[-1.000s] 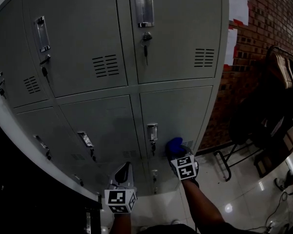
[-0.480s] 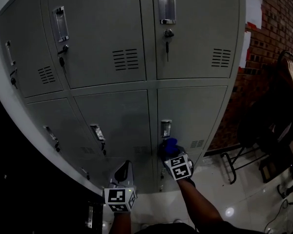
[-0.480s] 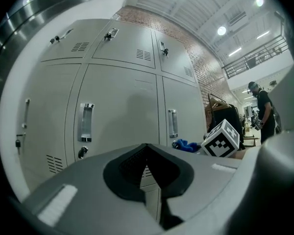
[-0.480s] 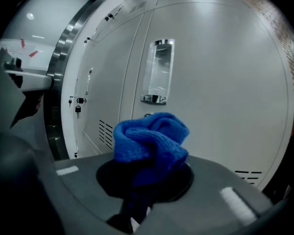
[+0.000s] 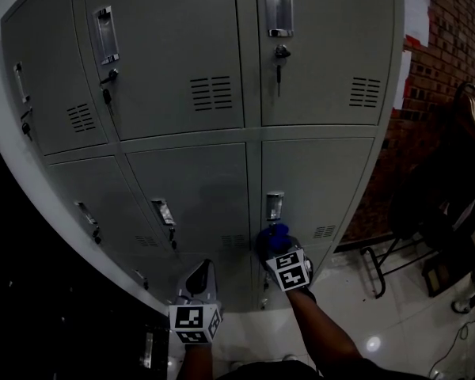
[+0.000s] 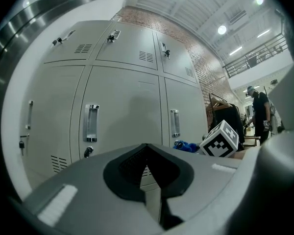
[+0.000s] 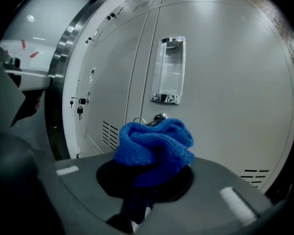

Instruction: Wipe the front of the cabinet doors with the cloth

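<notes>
Cabinet doors [image 5: 182, 188]: grey, all closed
Left gripper [image 6: 148, 180]: jaws together, nothing between them
Right gripper [image 7: 146, 192]: jaws clamped on the bunched blue cloth [image 7: 154, 148], close to lower right door
Lock key [image 7: 159, 117]: likely snag point just behind cloth

No readable text in any view. Cabinet doors [image 5: 317, 54]: no legible numbers or labels. Paper sheets [image 5: 416, 10] on the brick wall [image 5: 453, 70]: too dim and small to read. Cubes on the left gripper [image 5: 202, 271] and right gripper [image 5: 274, 248]: black-and-white square codes only, no letters.
</notes>
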Motion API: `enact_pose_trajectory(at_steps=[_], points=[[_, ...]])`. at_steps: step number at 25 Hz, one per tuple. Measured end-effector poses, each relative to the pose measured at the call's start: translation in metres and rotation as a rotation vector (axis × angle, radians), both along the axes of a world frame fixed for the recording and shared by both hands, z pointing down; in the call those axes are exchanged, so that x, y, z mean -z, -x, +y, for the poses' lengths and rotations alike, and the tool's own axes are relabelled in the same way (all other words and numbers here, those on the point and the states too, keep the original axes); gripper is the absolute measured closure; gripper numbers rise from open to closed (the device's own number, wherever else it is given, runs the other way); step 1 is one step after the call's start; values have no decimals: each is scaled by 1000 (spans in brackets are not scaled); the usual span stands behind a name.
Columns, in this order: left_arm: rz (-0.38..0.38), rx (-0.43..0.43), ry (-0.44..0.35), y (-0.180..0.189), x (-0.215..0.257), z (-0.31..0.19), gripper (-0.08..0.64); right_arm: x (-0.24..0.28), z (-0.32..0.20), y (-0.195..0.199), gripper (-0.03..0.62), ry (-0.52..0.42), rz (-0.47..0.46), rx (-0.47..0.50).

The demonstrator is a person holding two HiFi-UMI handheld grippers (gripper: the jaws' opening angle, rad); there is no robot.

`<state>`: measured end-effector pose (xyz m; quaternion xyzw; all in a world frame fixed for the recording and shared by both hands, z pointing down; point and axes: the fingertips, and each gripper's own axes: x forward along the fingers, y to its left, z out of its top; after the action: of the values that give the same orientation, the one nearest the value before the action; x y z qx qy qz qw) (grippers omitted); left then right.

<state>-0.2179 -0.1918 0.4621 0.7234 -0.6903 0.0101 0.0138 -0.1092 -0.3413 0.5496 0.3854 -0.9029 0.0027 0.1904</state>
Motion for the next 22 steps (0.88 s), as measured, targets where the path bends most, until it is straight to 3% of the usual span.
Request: enact_pose_trajectory(at_steps=[10,16,22], points=[[-3,-18,12,-8,-4,-1,546,-3,31,-22,540,5,-32,4],[0,-28,6,-15,-3,-3,546,20,48,-64,540,-53,-75,-25],[-1,-63,-20,-33,8,-6,546,69,66,-80,540,-138,-128,-33]])
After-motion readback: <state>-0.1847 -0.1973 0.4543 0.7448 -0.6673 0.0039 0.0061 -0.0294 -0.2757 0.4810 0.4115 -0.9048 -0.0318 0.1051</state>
